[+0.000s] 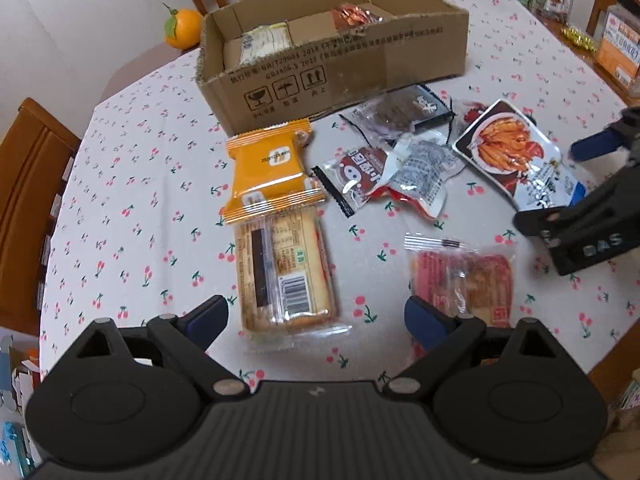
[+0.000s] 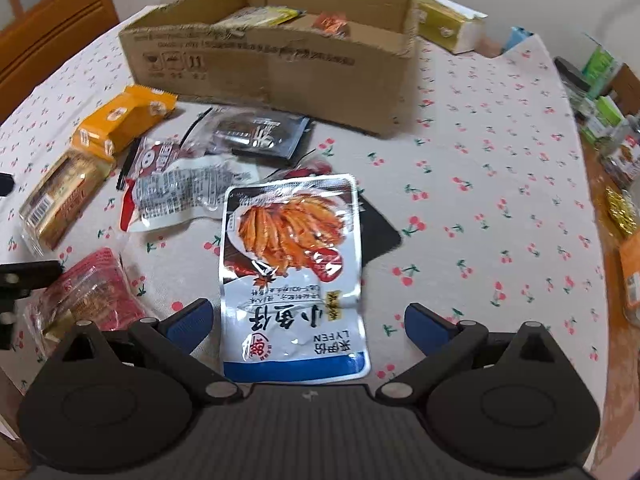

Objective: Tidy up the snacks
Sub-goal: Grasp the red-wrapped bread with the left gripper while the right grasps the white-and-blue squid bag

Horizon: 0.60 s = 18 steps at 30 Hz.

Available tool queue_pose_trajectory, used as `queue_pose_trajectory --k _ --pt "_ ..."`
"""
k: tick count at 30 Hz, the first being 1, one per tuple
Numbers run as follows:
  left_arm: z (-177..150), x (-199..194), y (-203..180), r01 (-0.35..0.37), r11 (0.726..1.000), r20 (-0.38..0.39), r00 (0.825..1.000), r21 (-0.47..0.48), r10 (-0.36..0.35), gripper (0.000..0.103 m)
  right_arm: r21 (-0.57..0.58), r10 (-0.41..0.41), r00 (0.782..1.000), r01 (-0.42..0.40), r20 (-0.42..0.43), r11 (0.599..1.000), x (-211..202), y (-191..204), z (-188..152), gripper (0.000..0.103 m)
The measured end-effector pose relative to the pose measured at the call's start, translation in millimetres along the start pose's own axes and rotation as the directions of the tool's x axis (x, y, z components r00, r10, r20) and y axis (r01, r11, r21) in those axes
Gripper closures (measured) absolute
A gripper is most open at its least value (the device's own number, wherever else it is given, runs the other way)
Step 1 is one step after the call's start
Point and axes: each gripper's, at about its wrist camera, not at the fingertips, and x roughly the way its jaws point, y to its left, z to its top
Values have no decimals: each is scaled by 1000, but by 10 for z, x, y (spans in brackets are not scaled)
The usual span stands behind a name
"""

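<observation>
A cardboard box (image 1: 360, 60) stands at the back of the table with a few snack packs inside; it also shows in the right wrist view (image 2: 280, 68). Loose snacks lie in front of it: an orange pack (image 1: 268, 172), a clear cracker pack (image 1: 286, 276), a red-striped pack (image 1: 464, 280), a dark pack (image 1: 400, 110) and a white fish-snack pouch (image 1: 516, 152). My left gripper (image 1: 316, 316) is open over the cracker pack's near end. My right gripper (image 2: 308, 320) is open with the fish-snack pouch (image 2: 292, 272) lying between its fingers.
An orange fruit (image 1: 182, 28) sits behind the box at the table's edge. Wooden chairs (image 1: 36, 184) stand around the table. Jars and boxes (image 2: 608, 128) crowd the right side. A tissue box (image 2: 448, 26) stands by the cardboard box.
</observation>
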Motion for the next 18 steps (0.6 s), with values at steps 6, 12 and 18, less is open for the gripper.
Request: queue_pose_trajectory --k 6,12,18 --pt "-37 -224 -28 86 996 53 995 -13 -85 8 -30 56 998 -55 27 998 23 -101 -34 0" --pt "-104 -234 -292 220 973 51 973 78 -224 8 -97 97 994 -92 48 991 11 -216 -87 0" --pt "-133 -54 -440 262 962 28 964 82 -265 12 -125 116 991 -107 73 986 -4 -254 -128 0"
